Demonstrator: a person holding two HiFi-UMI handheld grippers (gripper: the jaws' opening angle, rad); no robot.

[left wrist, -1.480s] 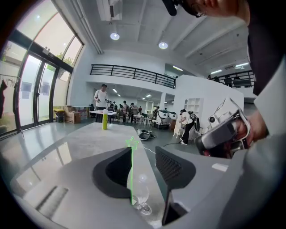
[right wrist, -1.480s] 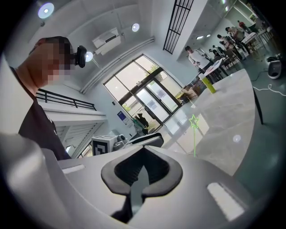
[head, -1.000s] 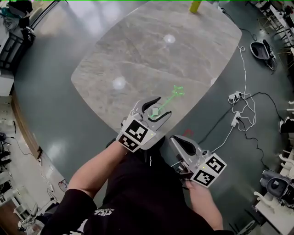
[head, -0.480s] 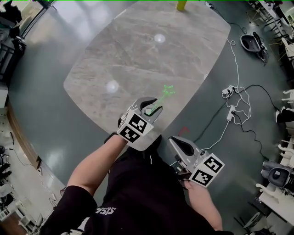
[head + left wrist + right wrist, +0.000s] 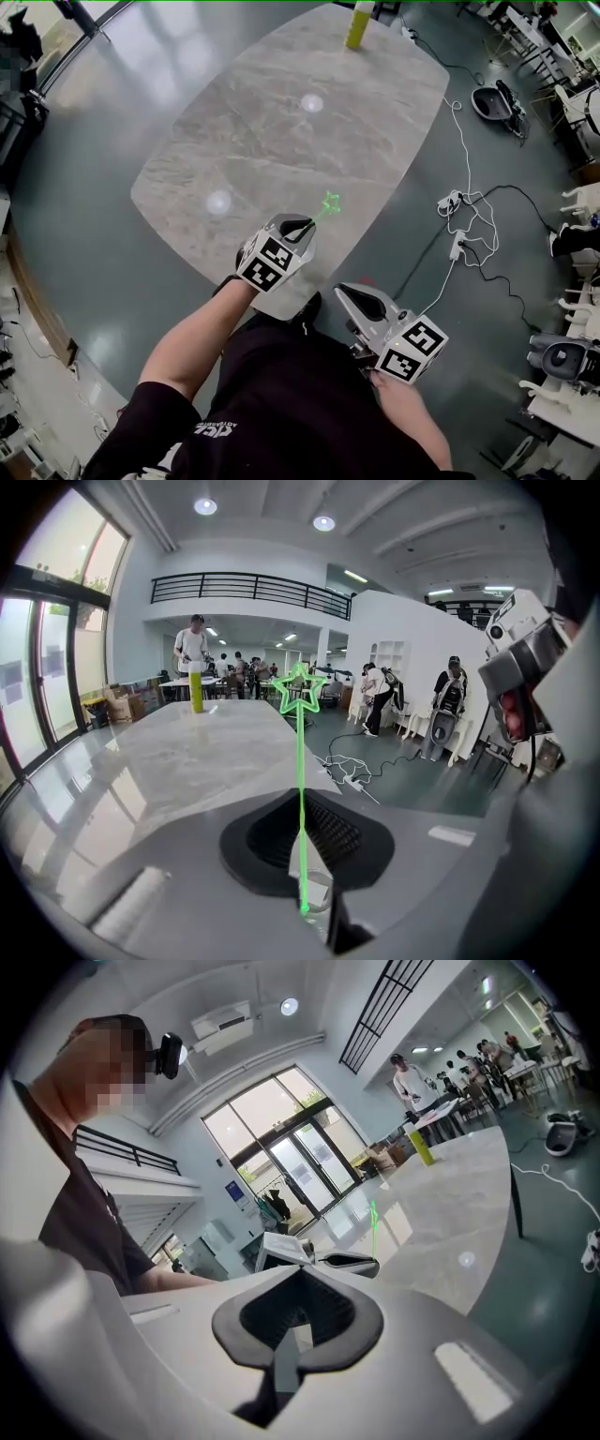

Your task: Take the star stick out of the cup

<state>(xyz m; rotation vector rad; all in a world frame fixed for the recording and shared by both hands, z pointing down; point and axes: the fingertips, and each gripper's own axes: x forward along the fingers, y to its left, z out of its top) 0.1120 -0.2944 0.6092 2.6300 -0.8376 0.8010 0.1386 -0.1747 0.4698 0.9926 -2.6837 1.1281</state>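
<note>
Grey floor (image 5: 84, 187) fills the hall, w/ a marble table (image 5: 281, 122) across it and cables (image 5: 469, 202) trailing at the R. L gripper (image 5: 298, 227) hangs over the table's near edge. Its jaws are closing on the stick (image 5: 328, 203), which stands btw them, pads on its shaft, green star on top, tilted away from the person. R gripper (image 5: 349, 292) is off the table, near the body, jaws together w/ nothing in them. Yellow bottle (image 5: 359, 23) stands upright at the far end, contents unclear. Cup (image 5: 316, 894) shows only as a clear rim at the stick's foot in the L gripper view. Can't tell if the stick is in or out.
</note>
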